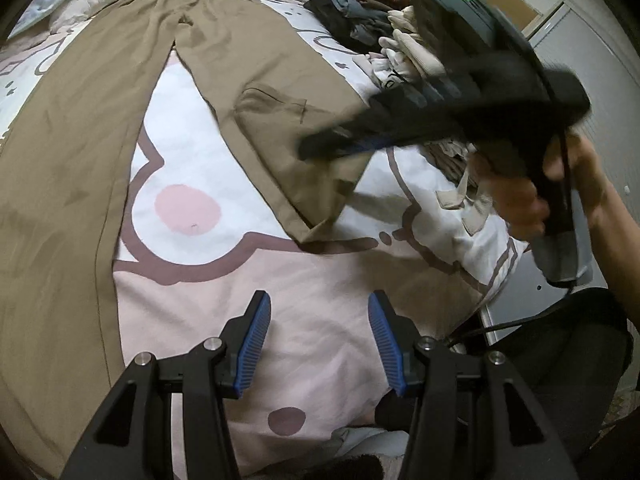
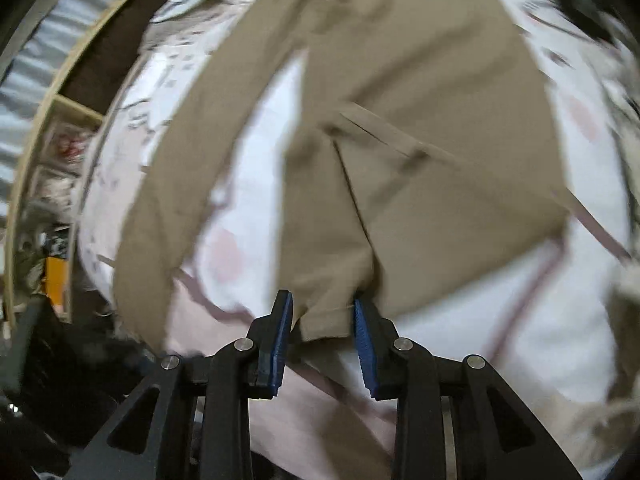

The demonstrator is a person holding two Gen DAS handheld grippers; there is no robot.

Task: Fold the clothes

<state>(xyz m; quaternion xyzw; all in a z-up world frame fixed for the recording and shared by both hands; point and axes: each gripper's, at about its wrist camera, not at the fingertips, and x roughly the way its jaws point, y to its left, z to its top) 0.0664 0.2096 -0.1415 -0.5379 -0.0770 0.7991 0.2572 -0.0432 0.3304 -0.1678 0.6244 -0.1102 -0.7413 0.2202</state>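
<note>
A pair of khaki trousers (image 1: 80,140) lies spread flat on a bed sheet (image 1: 320,300) printed with pink and white cartoon shapes, waistband at the far end, legs splayed apart toward the cameras.

The left wrist view takes in both legs and, at the far right of the bed, a heap of clothes (image 1: 360,12), with a red striped garment on top. It also shows the right gripper (image 1: 320,148) from outside, blurred, held in a bare hand (image 1: 520,196) above the hem of the right-hand leg. The left gripper (image 1: 320,304) hovers over bare sheet, jaws open, nothing between them.

The right wrist view, blurred, shows that leg's hem (image 2: 324,324) lying between the parted blue pads (image 2: 364,332) of the right gripper, apparently not clamped. A shelf unit (image 2: 52,120) stands at its left edge.

No writing can be read.
</note>
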